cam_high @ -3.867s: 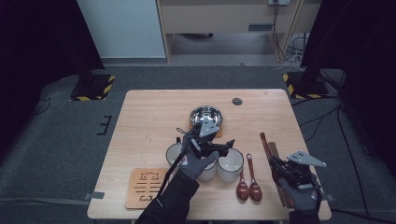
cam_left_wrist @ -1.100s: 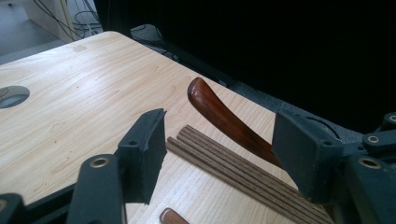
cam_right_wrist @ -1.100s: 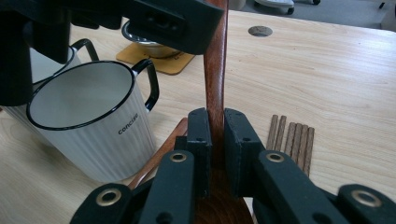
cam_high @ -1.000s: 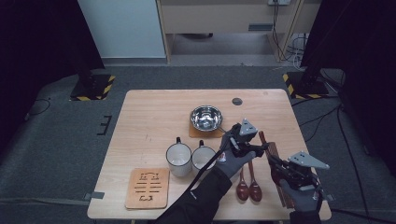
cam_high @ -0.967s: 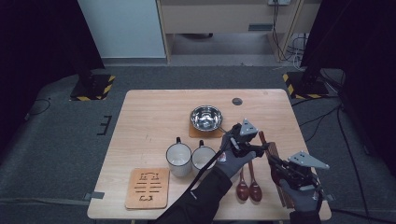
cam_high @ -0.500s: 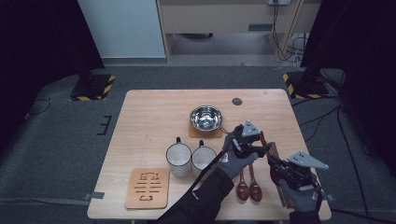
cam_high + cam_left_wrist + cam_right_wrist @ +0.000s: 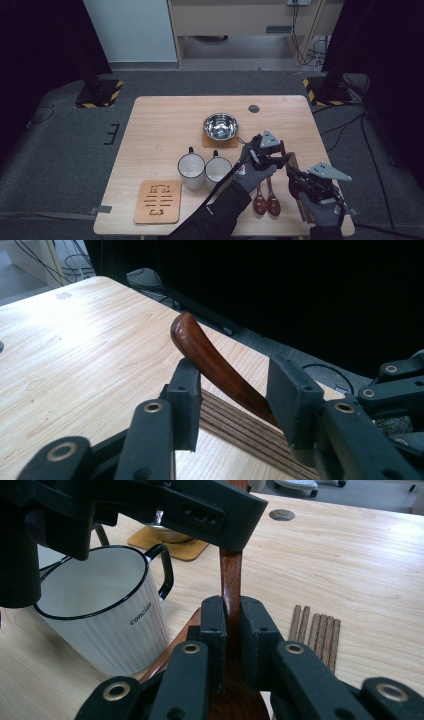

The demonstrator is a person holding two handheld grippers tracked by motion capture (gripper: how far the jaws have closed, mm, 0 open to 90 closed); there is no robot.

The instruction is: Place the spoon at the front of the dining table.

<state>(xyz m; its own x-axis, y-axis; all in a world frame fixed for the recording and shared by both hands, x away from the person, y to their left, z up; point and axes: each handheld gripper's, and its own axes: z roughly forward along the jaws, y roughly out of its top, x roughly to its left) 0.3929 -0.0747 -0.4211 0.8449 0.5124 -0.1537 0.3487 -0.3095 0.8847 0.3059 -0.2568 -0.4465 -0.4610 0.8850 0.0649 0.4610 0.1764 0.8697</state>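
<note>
Spoon (right hand-held gripper clamps it) may twist if left hand-held gripper, jaws just closing around the handle but not yet gripping, bites off-centre.

Left tongs reach across toward my right side, jaws just been closing, a spoon handle between the pads, gap remaining on one side. Right tongs clamped tight on the same handle, low at the near edge.

Glossy dark wooden spoon; matt pale wooden table.
</note>
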